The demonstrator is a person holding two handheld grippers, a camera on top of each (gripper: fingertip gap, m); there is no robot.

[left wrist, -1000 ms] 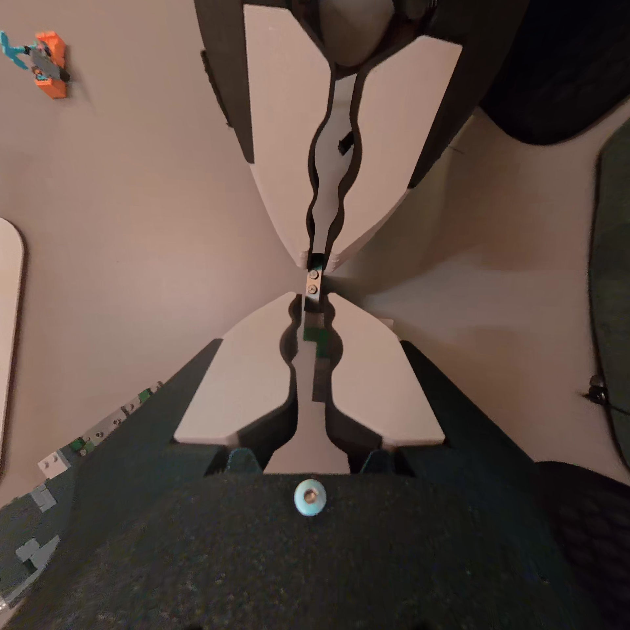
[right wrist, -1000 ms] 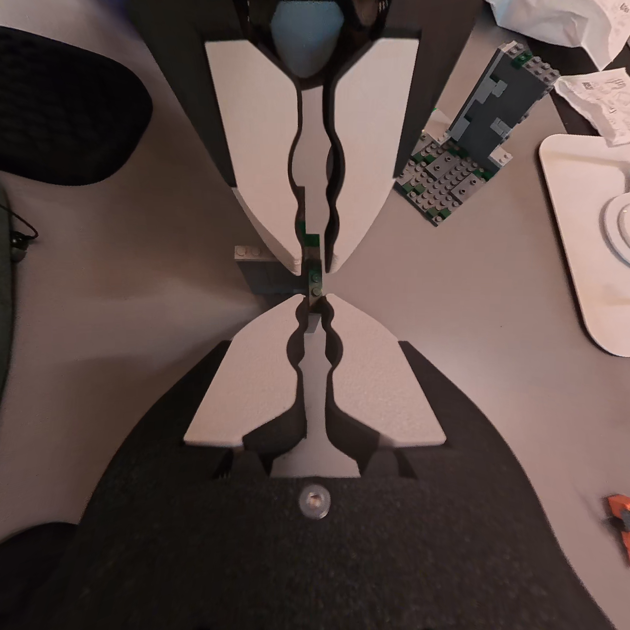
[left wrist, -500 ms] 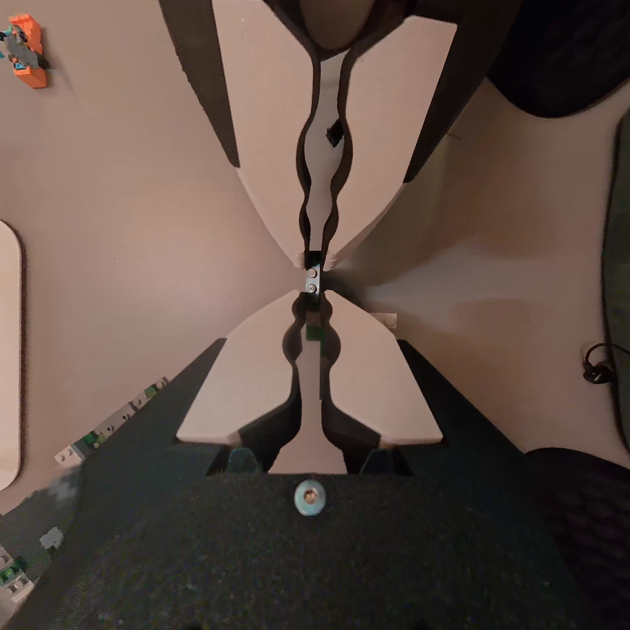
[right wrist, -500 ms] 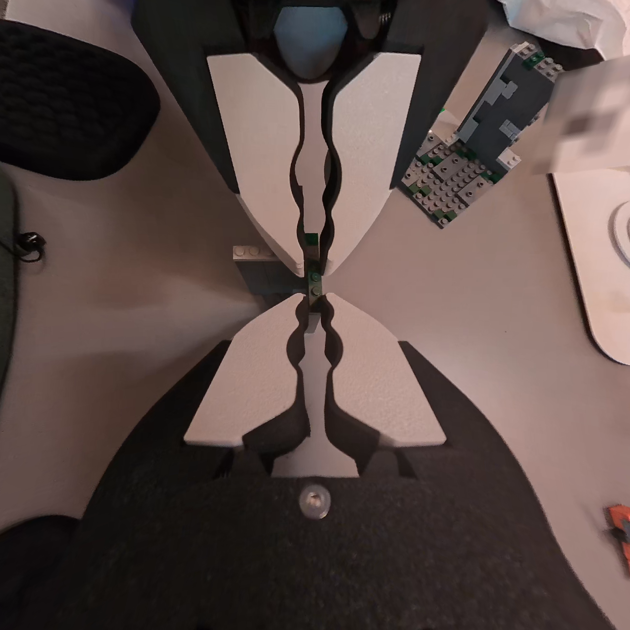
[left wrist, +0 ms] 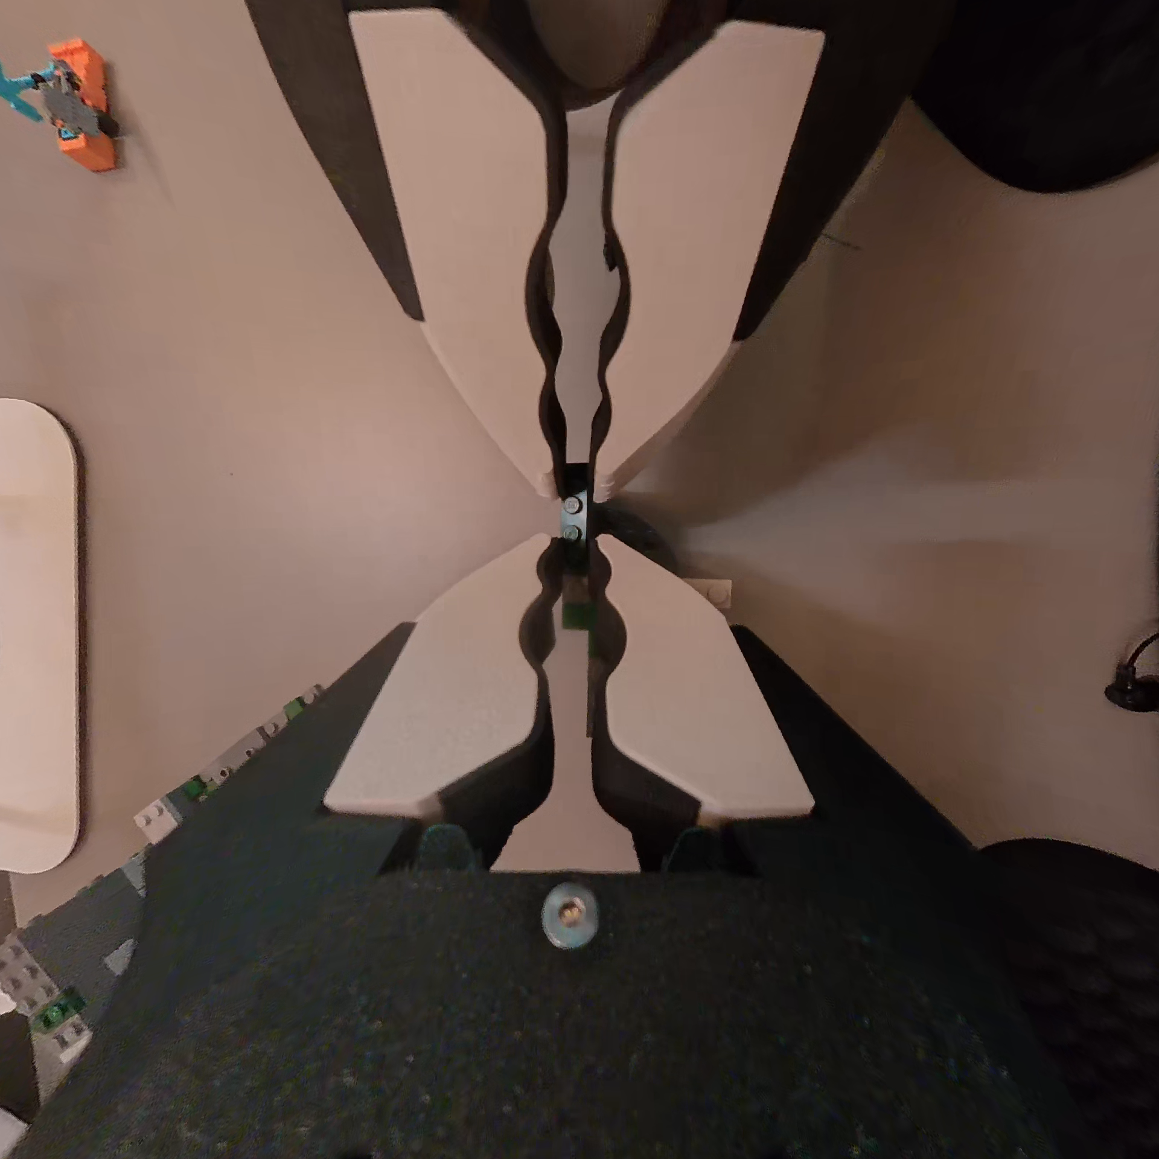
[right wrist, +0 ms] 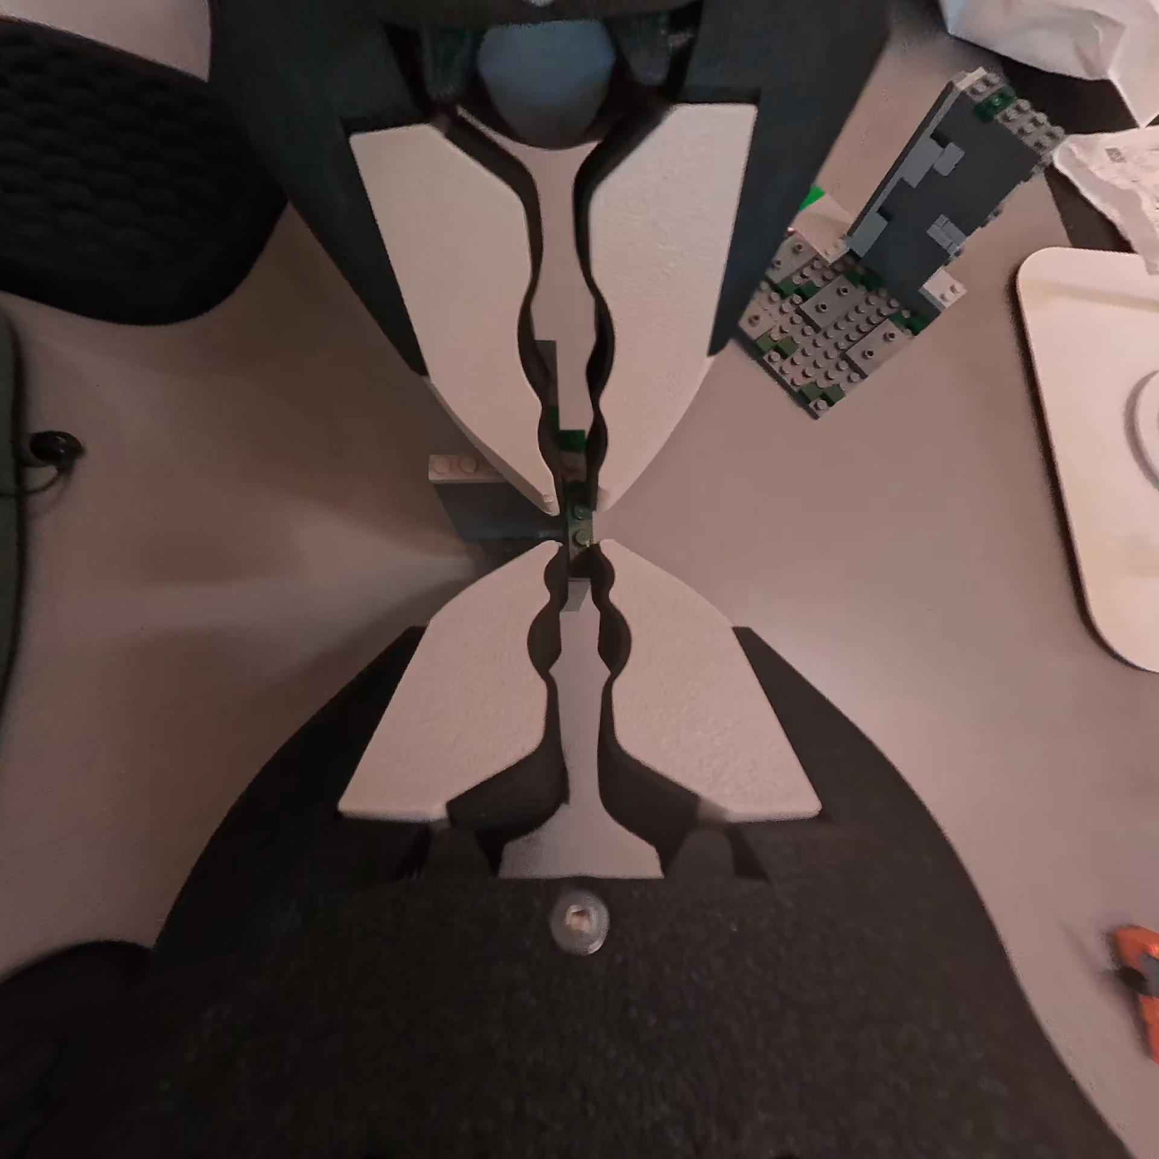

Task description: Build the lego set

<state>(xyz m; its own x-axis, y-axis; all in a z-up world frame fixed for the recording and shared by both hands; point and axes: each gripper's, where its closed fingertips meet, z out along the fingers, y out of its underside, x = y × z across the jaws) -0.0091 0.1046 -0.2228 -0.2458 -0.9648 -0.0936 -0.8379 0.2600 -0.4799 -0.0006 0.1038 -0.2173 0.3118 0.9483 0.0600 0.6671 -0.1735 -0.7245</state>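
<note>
Tabletop (right wrist: 815, 627) fills both views, pale and bare across its middle, and it gives us wide room to move; its crowding sits at the margins, with a white tray (right wrist: 1079, 439) at the right, crumpled paper (right wrist: 1066, 37) far right, and dark padded shapes on the left. Next in size, the grey lego build (right wrist: 878, 263), a studded baseplate with a dark wall rising from it, stands far right in the right wrist view, well apart from our tools. A small orange lego model (left wrist: 78, 106) lies far left in the left wrist view. Both tools meet tip to tip at the centre: our left gripper (left wrist: 574, 552) is pinched on a narrow grey two-stud plate (left wrist: 574, 520), and our right gripper (right wrist: 580, 552) is pinched on a thin green-topped lego subassembly (right wrist: 578, 527) with a dark grey block at its left. We judge these pieces light, rigid and smooth-sided, so they could twist or pop free under a skewed squeeze; the flat long sides are the place to hold. Pressing them together calls for straight alignment, studs square.
</note>
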